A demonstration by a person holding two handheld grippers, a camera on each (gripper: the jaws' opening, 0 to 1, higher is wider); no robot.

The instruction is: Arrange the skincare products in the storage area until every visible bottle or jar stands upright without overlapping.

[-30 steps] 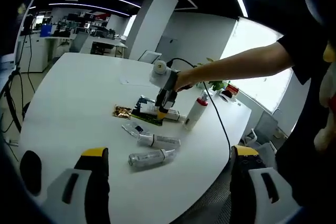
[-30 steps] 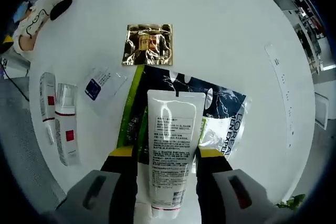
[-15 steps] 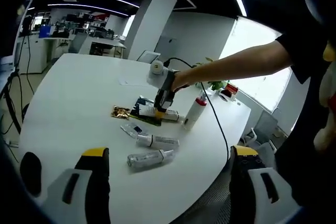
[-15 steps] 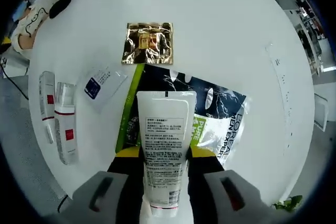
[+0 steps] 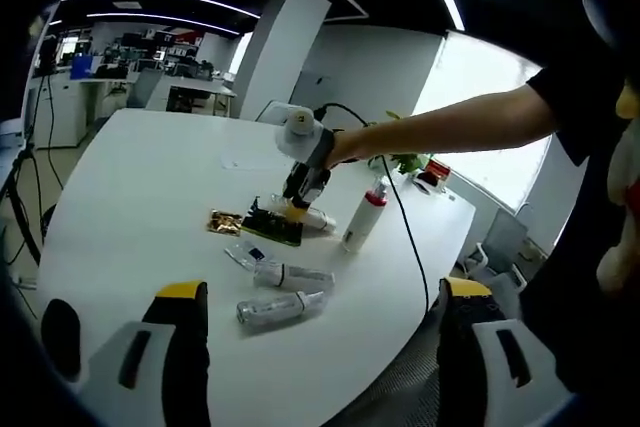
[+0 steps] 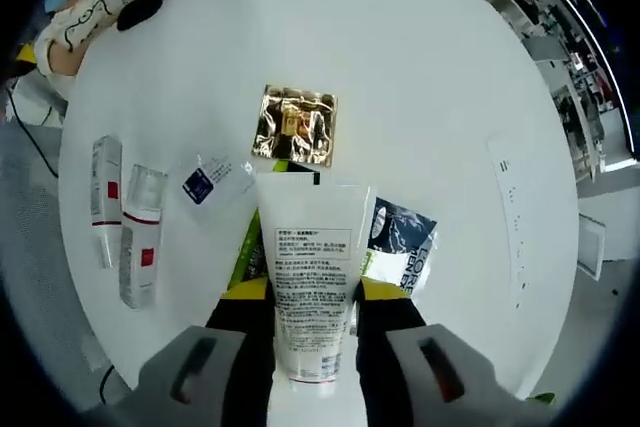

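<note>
The right tool [image 6: 311, 292] is clamped on a white tube [image 6: 312, 287], held above the sachets [image 6: 296, 127] on the desk [image 6: 430, 77]. The left tool [image 5: 315, 292] hangs back with its jaws wide apart, near two bottles [image 5: 280, 292] lying flat.

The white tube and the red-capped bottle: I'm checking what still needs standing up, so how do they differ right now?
The white tube is clamped between the right gripper's jaws, above the sachets; the red-capped bottle stands free on the table. The tube is flat and wide, with a printed label; the bottle is round and slim, with a red top. Both are mostly white.
</note>
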